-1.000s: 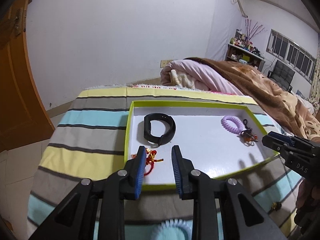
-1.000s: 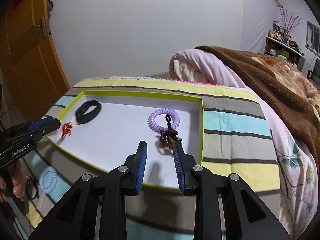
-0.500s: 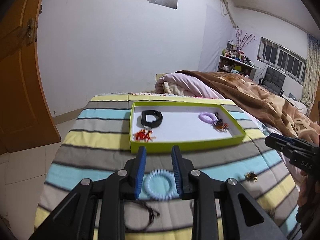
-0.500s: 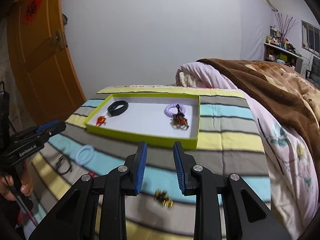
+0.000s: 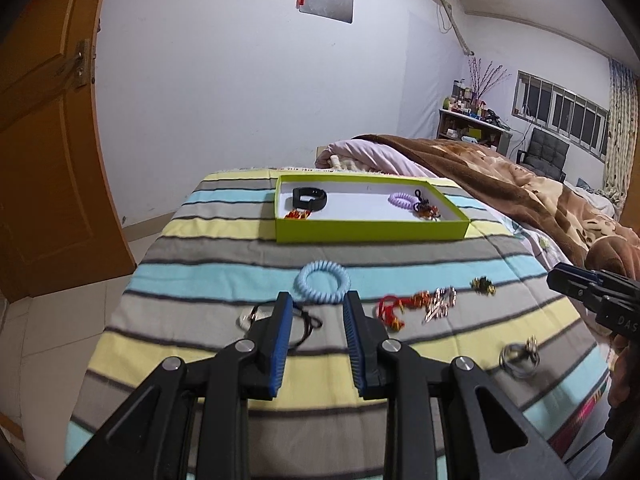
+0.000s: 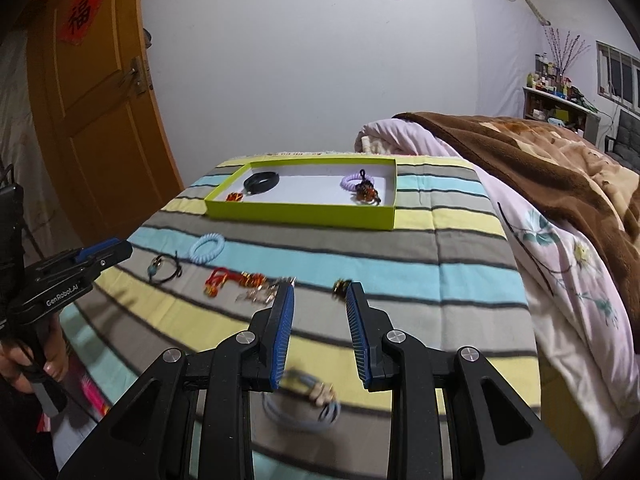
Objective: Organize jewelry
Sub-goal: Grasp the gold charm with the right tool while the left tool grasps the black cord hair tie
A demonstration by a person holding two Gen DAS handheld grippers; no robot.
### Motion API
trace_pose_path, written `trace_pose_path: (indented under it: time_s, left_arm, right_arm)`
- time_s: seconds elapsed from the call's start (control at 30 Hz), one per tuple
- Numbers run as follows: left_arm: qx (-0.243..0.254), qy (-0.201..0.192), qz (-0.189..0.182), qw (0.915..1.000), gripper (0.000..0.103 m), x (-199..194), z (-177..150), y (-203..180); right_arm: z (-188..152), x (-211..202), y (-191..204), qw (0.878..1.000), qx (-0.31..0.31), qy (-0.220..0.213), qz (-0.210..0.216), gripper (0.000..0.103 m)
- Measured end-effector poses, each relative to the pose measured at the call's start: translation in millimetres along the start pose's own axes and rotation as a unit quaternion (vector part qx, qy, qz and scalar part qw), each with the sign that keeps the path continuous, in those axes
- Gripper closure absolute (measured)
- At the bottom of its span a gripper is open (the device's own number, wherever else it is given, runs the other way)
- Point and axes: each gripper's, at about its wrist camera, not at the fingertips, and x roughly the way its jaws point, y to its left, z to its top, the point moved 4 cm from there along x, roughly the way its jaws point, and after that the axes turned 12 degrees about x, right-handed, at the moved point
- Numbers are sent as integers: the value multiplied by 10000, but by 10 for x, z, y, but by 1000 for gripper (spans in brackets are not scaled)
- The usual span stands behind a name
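Observation:
A lime-green tray [image 5: 372, 230] [image 6: 300, 213] sits far back on the striped blanket. It holds a black band [image 5: 309, 197], a small red charm [image 5: 298, 213] and a purple coil bracelet [image 5: 403, 200] with a dark beaded charm. Loose on the blanket lie a light-blue coil bracelet [image 5: 322, 281] [image 6: 207, 247], a black cord necklace [image 5: 304, 322] [image 6: 166, 270], a red knotted cord [image 5: 394, 309] [image 6: 220, 278], a silvery piece [image 5: 440, 303], a small gold piece [image 5: 483, 285] [image 6: 341, 286] and a grey ring bundle [image 5: 519, 356] [image 6: 302, 402]. My left gripper [image 5: 316, 300] and right gripper [image 6: 320, 290] are open and empty above them.
A brown and pink duvet [image 6: 540, 168] is heaped along the right side of the bed. An orange door [image 6: 96, 128] stands at the left beyond the bed's edge. A shelf with clutter [image 5: 468, 120] is far back by the window.
Both grippers have pulled back and up from over the tray to the near part of the blanket. The loose jewelry has come into view. Both stay open.

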Motion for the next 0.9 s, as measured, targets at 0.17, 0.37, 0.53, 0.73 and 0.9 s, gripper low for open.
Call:
trace_pose_path:
  time_s: [0.17, 0.37, 0.53, 0.73, 0.9]
  left_arm:
    - [-11, -8, 16, 10000, 76, -154, -164, 2]
    - [-47, 87, 6, 10000, 76, -155, -269, 26]
    - [-156, 116, 99, 9998, 76, -115, -275, 110]
    - [-185, 213, 174, 9995, 76, 10, -263, 180]
    - [-149, 395, 221, 9989, 76, 194, -262, 237]
  right_arm:
    - [-168, -108, 70, 10000, -30, 9, -5, 75]
    - [-286, -115, 79, 9999, 15, 101, 0, 75]
    - [-286, -74, 35, 9999, 62, 143, -30, 75]
    - [-262, 13, 4, 9998, 50, 177, -45, 75]
    - [-209, 137, -33, 9997, 26, 223, -87, 75]
